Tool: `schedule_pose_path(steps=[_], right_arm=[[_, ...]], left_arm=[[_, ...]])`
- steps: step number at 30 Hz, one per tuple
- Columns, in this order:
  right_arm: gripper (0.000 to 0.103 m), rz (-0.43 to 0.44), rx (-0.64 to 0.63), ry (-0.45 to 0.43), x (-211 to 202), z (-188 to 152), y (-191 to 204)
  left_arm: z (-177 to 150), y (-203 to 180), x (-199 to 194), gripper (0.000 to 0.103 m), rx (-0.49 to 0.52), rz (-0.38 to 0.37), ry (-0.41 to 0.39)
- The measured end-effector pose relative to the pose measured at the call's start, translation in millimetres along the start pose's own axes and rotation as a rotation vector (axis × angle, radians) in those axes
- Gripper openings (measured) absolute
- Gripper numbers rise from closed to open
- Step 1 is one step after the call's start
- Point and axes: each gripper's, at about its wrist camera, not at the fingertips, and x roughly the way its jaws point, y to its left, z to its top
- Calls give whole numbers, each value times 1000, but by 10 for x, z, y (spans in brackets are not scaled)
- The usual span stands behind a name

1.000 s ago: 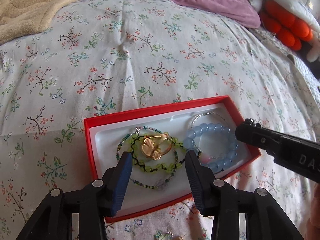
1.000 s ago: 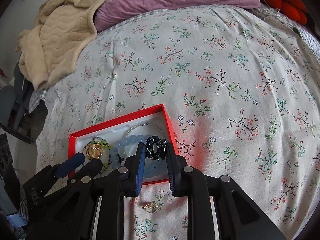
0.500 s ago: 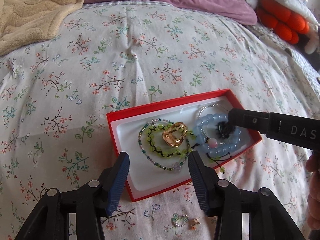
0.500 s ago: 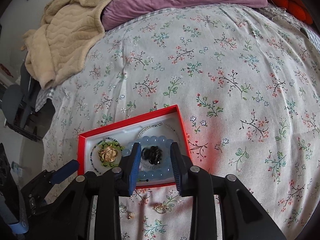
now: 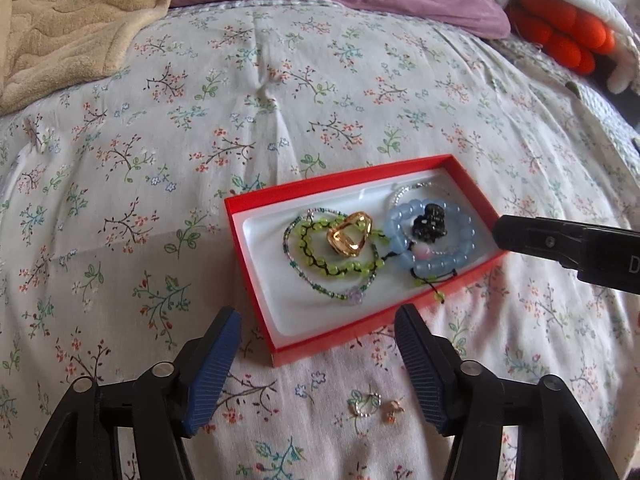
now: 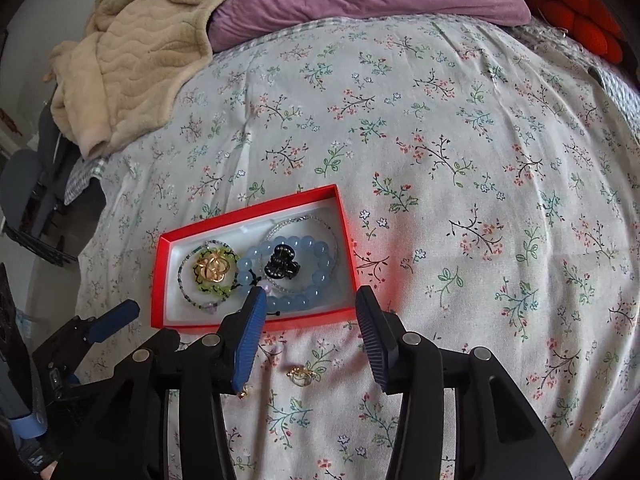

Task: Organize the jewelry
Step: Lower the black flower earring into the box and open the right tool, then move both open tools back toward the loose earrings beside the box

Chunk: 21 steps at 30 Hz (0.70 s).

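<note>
Soft floral bedding under the red box of jewelry means either empty, just-widened gripper, left gripper or right gripper, could press the small earrings lying just outside it into folds.

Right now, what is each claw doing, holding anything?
Left claw: open, holding nothing, jaws just widened.
Right claw: open, empty, jaws just widened; black clip lies in the box.

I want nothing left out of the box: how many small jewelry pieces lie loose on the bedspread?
2: a silvery sparkly piece and a small gold piece, side by side just in front of the red box.
</note>
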Motion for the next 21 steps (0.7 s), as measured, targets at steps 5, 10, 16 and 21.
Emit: schedule_pose_path(steps=[5,10,16,21], right_arm=[[56,-29,-19,7,-67,-129,-44],[63,-65,-22,30,-58,-250,-118],[70,-126,-63,68,-6,-408,-135],[73,-156,-137,122,102,-584,-89]], left_arm=[[-88,-16,-31,77,16,16,14],[-179,-2,-66,87,18,25,29],[-301,61,-32,95,-3,38,70],[-431,140,41,95,-19,35,121]])
